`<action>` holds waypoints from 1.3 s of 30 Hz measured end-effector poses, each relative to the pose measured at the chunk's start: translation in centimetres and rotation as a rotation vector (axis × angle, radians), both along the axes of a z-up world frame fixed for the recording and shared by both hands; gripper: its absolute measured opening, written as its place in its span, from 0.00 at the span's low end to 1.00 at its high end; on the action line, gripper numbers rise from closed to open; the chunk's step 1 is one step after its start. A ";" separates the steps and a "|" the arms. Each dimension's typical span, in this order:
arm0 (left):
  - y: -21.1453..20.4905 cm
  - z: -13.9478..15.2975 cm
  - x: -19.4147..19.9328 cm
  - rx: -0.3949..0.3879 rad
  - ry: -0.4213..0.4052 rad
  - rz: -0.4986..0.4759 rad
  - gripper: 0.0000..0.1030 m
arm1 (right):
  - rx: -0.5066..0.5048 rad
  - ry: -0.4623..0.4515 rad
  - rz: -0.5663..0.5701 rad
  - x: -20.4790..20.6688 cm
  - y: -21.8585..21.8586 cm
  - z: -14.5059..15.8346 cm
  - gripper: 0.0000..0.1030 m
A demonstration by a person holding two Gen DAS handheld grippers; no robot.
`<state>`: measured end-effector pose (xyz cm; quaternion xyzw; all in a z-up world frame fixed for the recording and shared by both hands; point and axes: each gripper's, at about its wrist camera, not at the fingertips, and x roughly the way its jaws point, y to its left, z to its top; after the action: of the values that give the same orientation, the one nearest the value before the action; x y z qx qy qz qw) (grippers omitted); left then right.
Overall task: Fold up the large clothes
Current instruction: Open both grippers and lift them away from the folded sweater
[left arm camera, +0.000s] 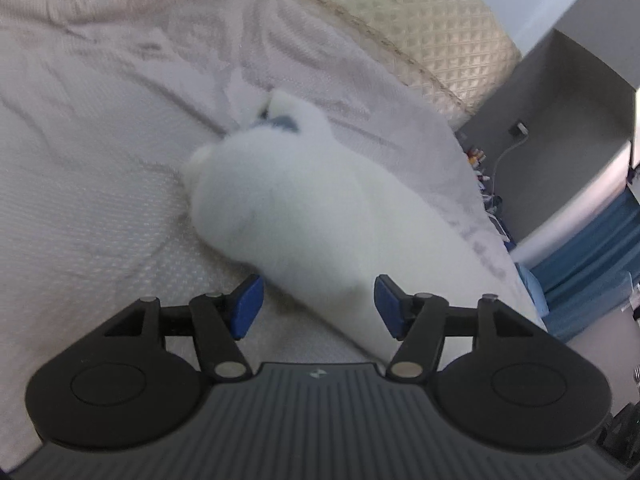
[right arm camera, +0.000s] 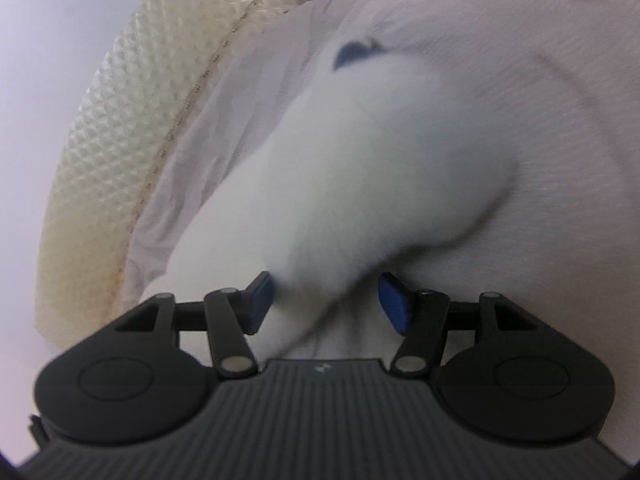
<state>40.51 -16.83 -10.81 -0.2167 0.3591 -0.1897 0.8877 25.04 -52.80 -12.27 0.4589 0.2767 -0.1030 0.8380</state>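
A white fleece garment (left arm camera: 304,216) lies bunched in a long roll on the bed (left arm camera: 100,184), near the mattress edge. The left gripper (left arm camera: 318,306) and right gripper (right arm camera: 326,302) are held wide, nothing gripped, fingers straddling the roll's near end. An edge should be pinched cleanly by each and the cloth spread flat before any fold is made.

Soft, even daylight; the white garment (left arm camera: 304,216) is motion-blurred in both views, with fisheye bending at edges.

My two wrist cameras are looking down close over the bed (left arm camera: 100,184), both sharing the white fleece garment (left arm camera: 304,208) and the quilted headboard (right arm camera: 120,128).
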 end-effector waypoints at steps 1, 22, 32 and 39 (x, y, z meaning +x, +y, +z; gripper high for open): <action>0.1 1.0 -0.6 0.003 -0.010 -0.006 0.65 | -0.029 -0.004 0.002 -0.8 0.2 1.0 0.60; 1.7 27.1 -26.9 0.263 -0.370 -0.125 0.65 | -0.558 -0.252 0.189 -17.9 13.4 28.7 0.61; 4.1 26.7 -37.8 0.312 -0.472 -0.151 0.65 | -0.685 -0.251 0.263 -25.0 18.6 27.9 0.61; 4.4 22.7 -40.9 0.353 -0.526 -0.183 0.65 | -0.708 -0.216 0.261 -26.7 19.7 24.0 0.61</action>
<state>-0.36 -12.40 11.86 0.0301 0.1628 -0.2529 0.9532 -1.63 -33.07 11.69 0.1105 0.1903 -0.0356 0.9748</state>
